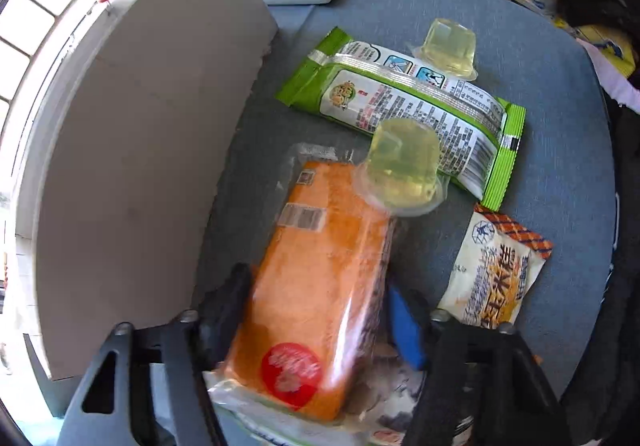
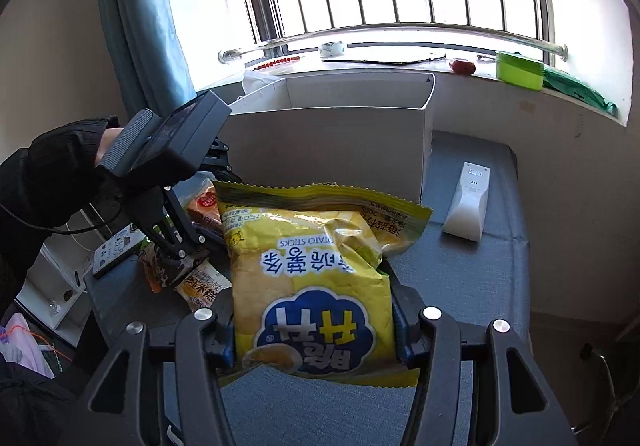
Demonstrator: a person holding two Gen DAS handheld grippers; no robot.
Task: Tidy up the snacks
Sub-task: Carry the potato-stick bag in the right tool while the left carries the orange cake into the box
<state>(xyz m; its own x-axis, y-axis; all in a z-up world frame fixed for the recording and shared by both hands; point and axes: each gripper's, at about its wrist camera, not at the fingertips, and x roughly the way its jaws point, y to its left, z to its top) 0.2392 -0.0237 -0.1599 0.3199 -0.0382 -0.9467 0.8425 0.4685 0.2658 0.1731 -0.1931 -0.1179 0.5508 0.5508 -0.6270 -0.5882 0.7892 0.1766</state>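
My left gripper (image 1: 316,306) is shut on an orange snack pack in clear wrap (image 1: 316,286), beside the white box's wall (image 1: 132,150). On the grey table (image 1: 540,150) lie a green-and-white packet (image 1: 404,106), two jelly cups (image 1: 450,48) (image 1: 404,170) and a white-orange rice cake packet (image 1: 496,278). My right gripper (image 2: 312,310) is shut on a yellow potato sticks bag (image 2: 316,278), held above the table in front of the open white box (image 2: 340,134). The left gripper (image 2: 180,246) shows in the right wrist view, to the left of the bag.
A white remote-like device (image 2: 468,202) lies on the table right of the box. A window sill (image 2: 400,66) behind the box holds a green container (image 2: 520,68) and small items. A blue curtain (image 2: 140,26) hangs at the left.
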